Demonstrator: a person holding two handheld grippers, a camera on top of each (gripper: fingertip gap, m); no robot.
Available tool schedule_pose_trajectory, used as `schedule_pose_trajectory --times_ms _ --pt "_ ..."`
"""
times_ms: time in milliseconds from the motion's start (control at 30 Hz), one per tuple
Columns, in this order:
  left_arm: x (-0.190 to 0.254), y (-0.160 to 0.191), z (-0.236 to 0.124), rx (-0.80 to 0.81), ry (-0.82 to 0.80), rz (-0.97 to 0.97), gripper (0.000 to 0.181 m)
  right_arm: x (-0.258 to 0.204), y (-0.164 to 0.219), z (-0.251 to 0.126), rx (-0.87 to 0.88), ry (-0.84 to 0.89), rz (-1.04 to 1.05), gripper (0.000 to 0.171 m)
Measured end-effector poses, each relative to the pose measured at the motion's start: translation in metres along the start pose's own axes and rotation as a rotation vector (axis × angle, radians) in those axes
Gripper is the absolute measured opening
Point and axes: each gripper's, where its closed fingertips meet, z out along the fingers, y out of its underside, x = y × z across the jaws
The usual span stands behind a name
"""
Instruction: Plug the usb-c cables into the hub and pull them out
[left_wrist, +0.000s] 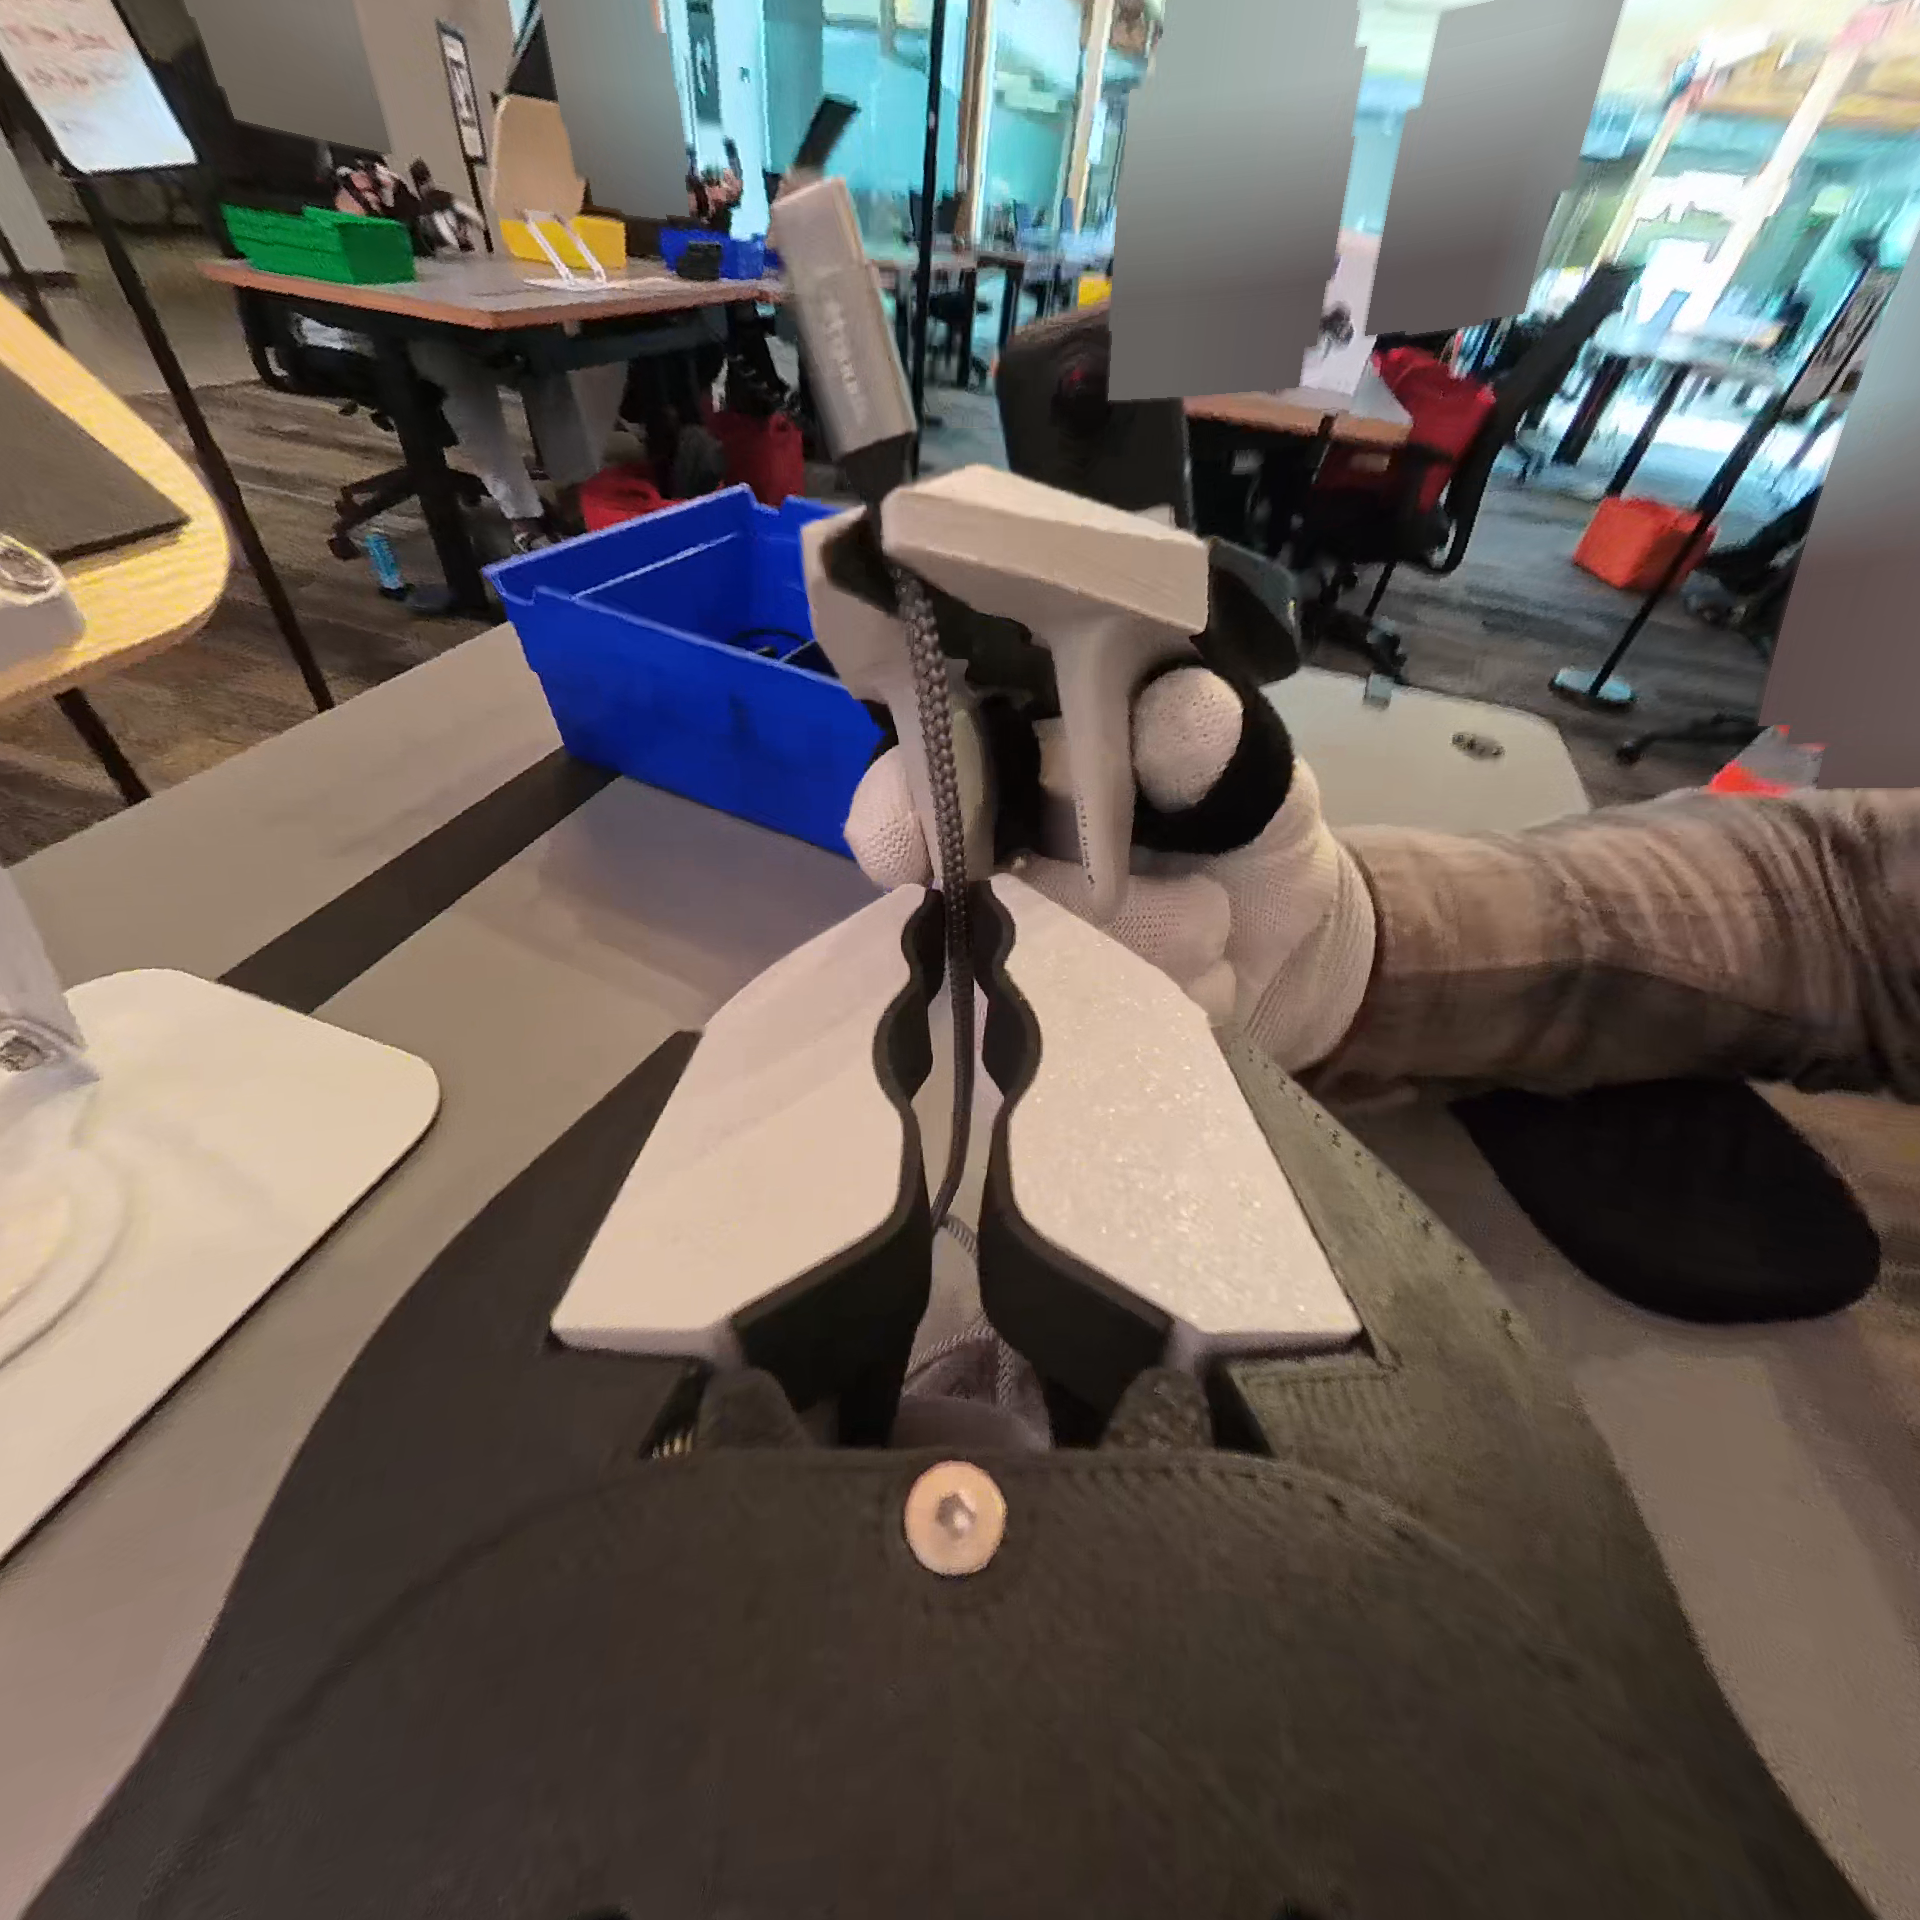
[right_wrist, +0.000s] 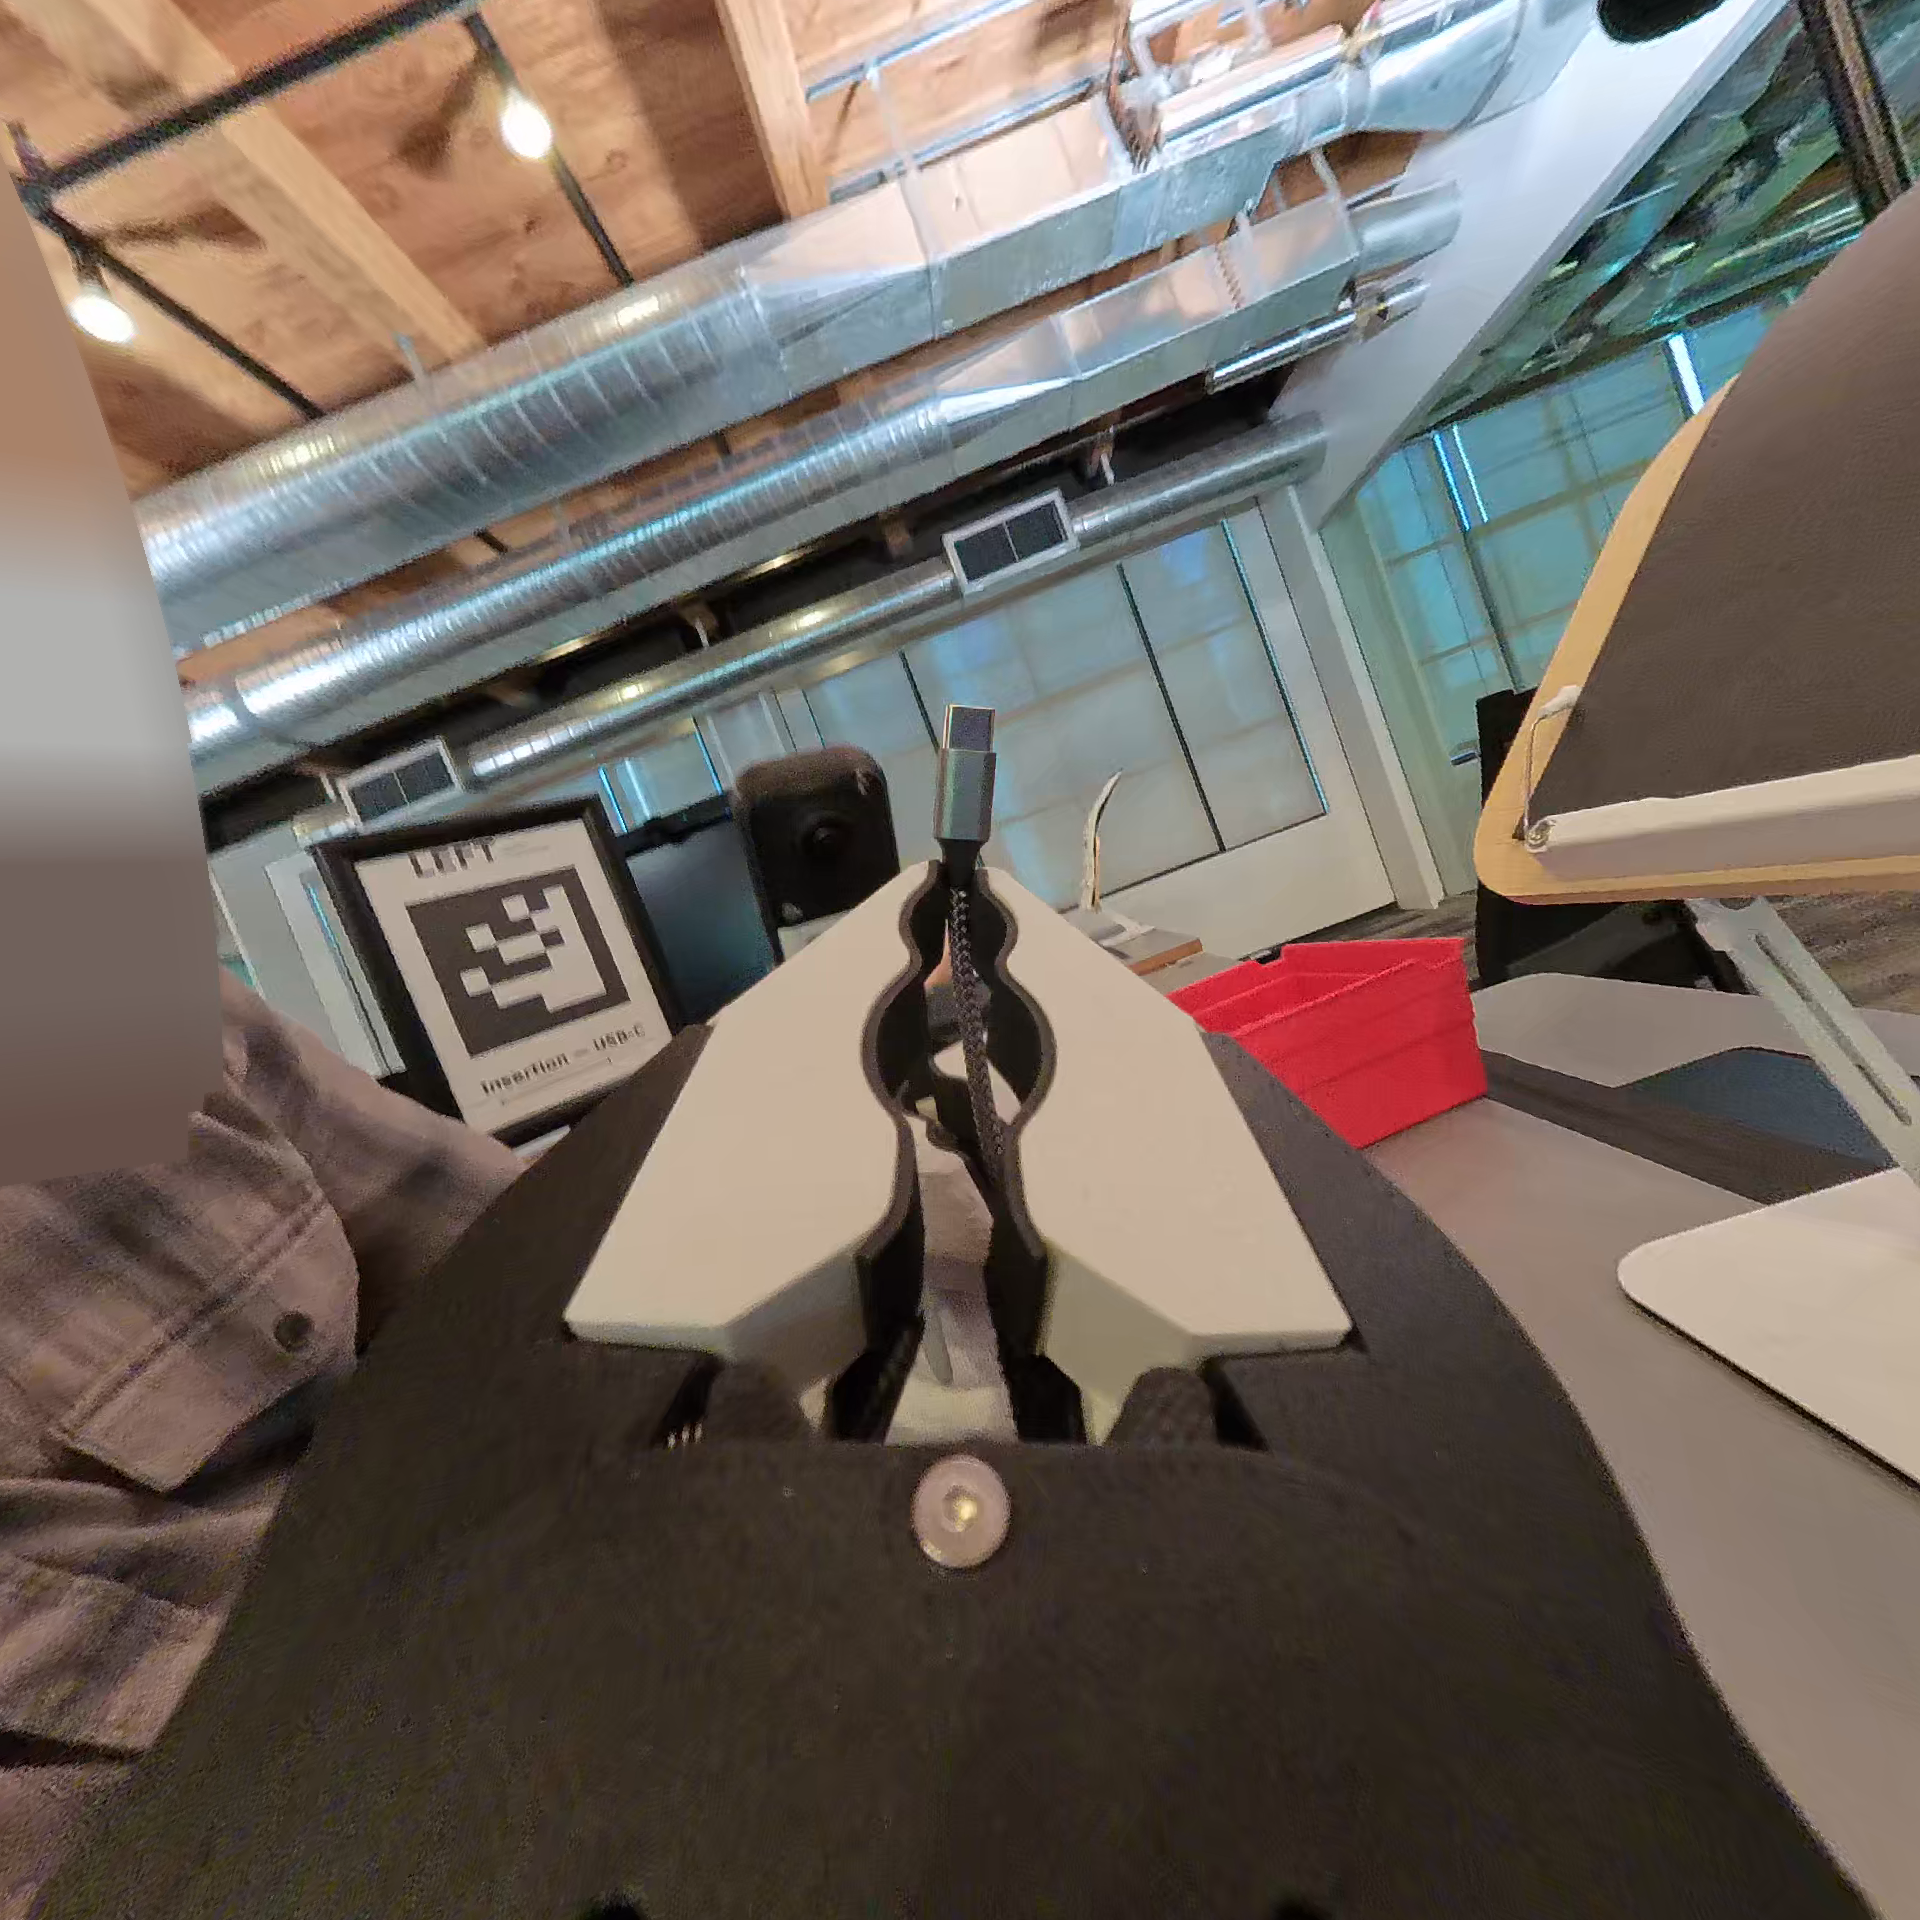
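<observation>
Nearest, matte black printed body and grainy white wavy-edged left gripper, pinched nearly closed on braided dark cable leading up to grey metal hub, tilted above blue plastic bin. Right gripper likewise clamped on braided USB-C cable, metal plug upright, unplugged; framed marker sign behind.

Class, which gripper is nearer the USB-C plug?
Right. The plug sticks out just past the right gripper; the left gripper clamps the cable farther back.

Bright daylight, fisheye edges, blurred background
</observation>
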Motion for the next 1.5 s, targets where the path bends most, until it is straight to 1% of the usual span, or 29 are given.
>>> schedule_pose_trajectory --times_ms 67,200,233,300,367,467,567,600,633,733,867,967,1033,1067,1167,1233,1300,1333,1367,1400,1500 --pt "0.001 0.003 -0.005 -0.083 -0.006 0.074 0.005 -0.006 0.007 0.004 -0.039 -0.022 -0.027 0.002" --pt "0.005 0.009 -0.017 -0.268 0.023 0.159 0.005 -0.016 0.021 0.012 -0.126 -0.039 -0.099 0.005" --pt "0.005 0.010 -0.020 -0.305 0.034 0.158 0.005 -0.016 0.024 0.014 -0.139 -0.030 -0.123 0.004" --pt "0.007 0.008 -0.023 -0.319 0.054 0.153 0.004 -0.020 0.024 0.016 -0.145 -0.029 -0.162 0.004" --pt "0.006 0.006 -0.022 -0.283 0.049 0.159 0.005 -0.019 0.024 0.017 -0.160 -0.006 -0.196 0.003" --pt "0.005 0.005 -0.020 -0.213 0.032 0.129 0.005 -0.014 0.022 0.014 -0.163 0.012 -0.161 0.003" --pt "0.004 -0.002 -0.022 -0.068 0.029 0.039 0.019 -0.007 0.022 0.008 -0.156 0.020 -0.116 0.002" --pt "0.004 -0.002 -0.023 -0.050 0.022 0.033 0.023 -0.006 0.021 0.007 -0.153 0.015 -0.101 0.003" --pt "0.006 -0.002 -0.023 -0.038 0.029 0.016 0.020 -0.004 0.022 0.007 -0.152 0.018 -0.098 0.002" --pt "0.005 -0.011 -0.024 0.061 0.030 -0.039 0.005 -0.004 0.023 0.008 -0.151 0.015 -0.088 0.003" --pt "-0.001 -0.011 -0.024 0.095 -0.001 -0.050 0.004 -0.005 0.023 0.007 -0.146 0.009 -0.084 0.002" --pt "-0.002 -0.013 -0.021 0.135 0.013 -0.088 0.004 -0.003 0.022 0.006 -0.142 0.013 -0.082 0.002" --pt "0.000 -0.014 -0.019 0.158 0.030 -0.112 0.010 -0.003 0.023 0.005 -0.145 0.013 -0.083 0.002" --pt "0.000 -0.016 -0.020 0.175 0.032 -0.114 0.004 -0.003 0.022 0.005 -0.141 0.012 -0.082 0.003" --pt "0.000 -0.017 -0.020 0.194 0.023 -0.097 0.004 -0.005 0.021 0.005 -0.148 0.009 -0.094 0.003" --pt "0.000 -0.015 -0.021 0.158 0.016 -0.061 0.004 -0.004 0.020 0.004 -0.152 0.013 -0.100 0.003" --pt "-0.003 -0.011 -0.025 0.074 0.006 -0.021 0.003 -0.002 0.021 0.002 -0.192 0.024 -0.132 0.004" --pt "-0.004 -0.010 -0.029 0.019 0.002 0.022 0.003 0.000 0.024 0.000 -0.236 0.044 -0.182 0.012" --pt "-0.006 -0.008 -0.034 -0.048 -0.002 0.066 0.004 0.002 0.026 -0.001 -0.281 0.060 -0.223 0.023" --pt "-0.010 -0.007 -0.040 -0.121 -0.018 0.118 0.003 0.003 0.030 -0.003 -0.331 0.064 -0.248 0.028" --pt "-0.021 0.004 -0.063 -0.413 -0.037 0.309 0.004 0.003 0.040 -0.008 -0.467 0.073 -0.353 0.032"
